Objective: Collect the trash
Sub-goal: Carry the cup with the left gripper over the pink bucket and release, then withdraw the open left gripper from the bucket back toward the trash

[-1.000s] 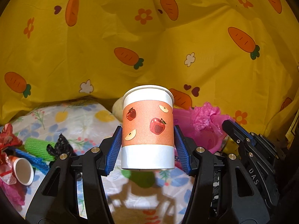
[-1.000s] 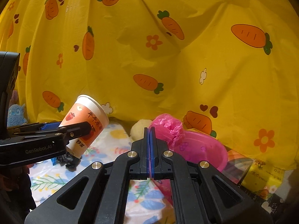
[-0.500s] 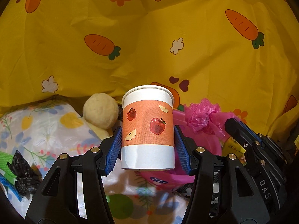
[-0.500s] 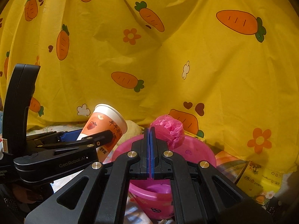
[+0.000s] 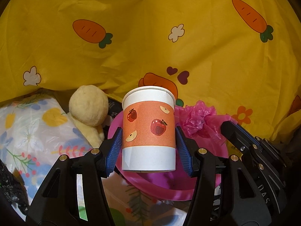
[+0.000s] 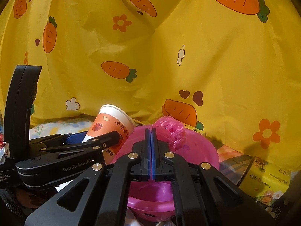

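Carrot-printed yellow cloth [image 5: 150, 43] hangs as the backdrop in both wrist views. Below it a pink basin [image 6: 199, 150] sits among clutter, with a crumpled pink plastic bag [image 6: 172, 130] at its far rim. A cream plush toy [image 5: 88, 105] lies just left of the basin in the left wrist view, resting against a floral plastic sheet [image 5: 37, 128]. A dark crinkled bag [image 5: 9, 186] shows at the lower left edge of that view. To the right of the basin, in the right wrist view, stands a yellow tissue pack [image 6: 263, 182] beside a striped item whose kind I cannot tell.

Left tool [image 5: 148, 141] points forward and somewhat downward, over the near rim of the basin. Its blue pads [image 5: 114, 146] press on both sides of a paper cup [image 5: 148, 130] with apple print, about half open around it. The cup is upright between them in its own view and tilted toward the basin in the right wrist view, clear of the basin.

Right tool [image 6: 151, 131] reaches over the basin from the near side, jaws fully closed pad to pad, nothing between them. The pink bag sits just beyond and to the right of its tips.
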Motion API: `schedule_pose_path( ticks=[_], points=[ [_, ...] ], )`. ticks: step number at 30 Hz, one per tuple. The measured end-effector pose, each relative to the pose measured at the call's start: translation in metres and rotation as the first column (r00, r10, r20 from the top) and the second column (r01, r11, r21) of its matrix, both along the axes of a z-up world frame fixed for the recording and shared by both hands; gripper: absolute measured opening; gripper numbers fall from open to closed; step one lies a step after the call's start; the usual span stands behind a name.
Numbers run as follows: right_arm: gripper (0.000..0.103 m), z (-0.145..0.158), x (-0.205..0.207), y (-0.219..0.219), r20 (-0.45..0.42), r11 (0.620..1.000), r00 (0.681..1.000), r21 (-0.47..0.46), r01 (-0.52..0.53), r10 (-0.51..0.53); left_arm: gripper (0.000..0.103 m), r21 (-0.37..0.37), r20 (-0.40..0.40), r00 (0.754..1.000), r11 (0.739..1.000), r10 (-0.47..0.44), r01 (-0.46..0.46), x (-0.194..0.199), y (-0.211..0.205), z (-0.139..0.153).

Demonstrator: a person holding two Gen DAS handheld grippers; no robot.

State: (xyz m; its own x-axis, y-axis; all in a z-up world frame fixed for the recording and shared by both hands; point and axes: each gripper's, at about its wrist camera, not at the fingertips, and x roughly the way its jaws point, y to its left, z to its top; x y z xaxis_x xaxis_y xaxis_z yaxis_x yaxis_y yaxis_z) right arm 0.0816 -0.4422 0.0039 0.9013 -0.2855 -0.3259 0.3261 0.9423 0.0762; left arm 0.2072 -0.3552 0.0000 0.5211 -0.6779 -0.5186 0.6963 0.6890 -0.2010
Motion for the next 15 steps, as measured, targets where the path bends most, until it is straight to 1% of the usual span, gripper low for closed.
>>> schedule_pose_path(
  ticks=[4, 8, 9, 10, 11, 12, 13, 14, 15],
  points=[
    [0.002, -0.002, 0.003, -0.005, -0.005, 1.0, 1.0, 0.012, 0.012, -0.012, 0.056, -0.002, -0.01, 1.0, 1.0, -0.011, 0.011, 0.004, -0.004, -0.003],
    [0.002, -0.004, 0.006, -0.007, -0.011, 1.0, 1.0, 0.019, 0.018, -0.018, 0.057, -0.019, -0.046, 0.998, 0.999, -0.043, 0.042, 0.007, -0.007, -0.008],
    [0.002, -0.004, 0.006, -0.007, -0.013, 1.0, 1.0, 0.02, 0.019, -0.019, 0.059, -0.031, -0.056, 0.997, 0.998, -0.053, 0.051, 0.008, -0.007, -0.01],
    [0.002, -0.004, 0.006, -0.009, -0.015, 0.999, 1.0, 0.02, 0.025, -0.024, 0.064, -0.045, -0.068, 0.996, 0.997, -0.058, 0.055, 0.01, -0.005, -0.011],
    [0.002, -0.005, 0.006, -0.011, -0.016, 0.999, 0.999, 0.021, 0.036, -0.036, 0.068, -0.055, -0.079, 0.996, 0.997, -0.05, 0.046, 0.012, -0.003, -0.011],
    [0.003, -0.005, 0.005, -0.014, -0.018, 0.999, 0.999, 0.028, 0.045, -0.045, 0.076, -0.064, -0.088, 0.995, 0.998, -0.035, 0.029, 0.015, 0.0, -0.012],
    [0.004, -0.006, 0.004, -0.017, -0.02, 0.998, 0.998, 0.039, 0.053, -0.052, 0.078, -0.068, -0.089, 0.996, 0.998, -0.023, 0.017, 0.016, 0.003, -0.012],
    [0.009, -0.006, 0.004, -0.02, -0.02, 0.997, 0.998, 0.045, 0.06, -0.059, 0.079, -0.065, -0.084, 0.996, 0.998, -0.009, 0.004, 0.016, 0.005, -0.011],
    [0.019, -0.007, 0.003, -0.021, -0.019, 0.997, 0.998, 0.048, 0.066, -0.065, 0.084, -0.059, -0.073, 0.997, 0.998, 0.009, -0.014, 0.016, 0.008, -0.01]
  ],
)
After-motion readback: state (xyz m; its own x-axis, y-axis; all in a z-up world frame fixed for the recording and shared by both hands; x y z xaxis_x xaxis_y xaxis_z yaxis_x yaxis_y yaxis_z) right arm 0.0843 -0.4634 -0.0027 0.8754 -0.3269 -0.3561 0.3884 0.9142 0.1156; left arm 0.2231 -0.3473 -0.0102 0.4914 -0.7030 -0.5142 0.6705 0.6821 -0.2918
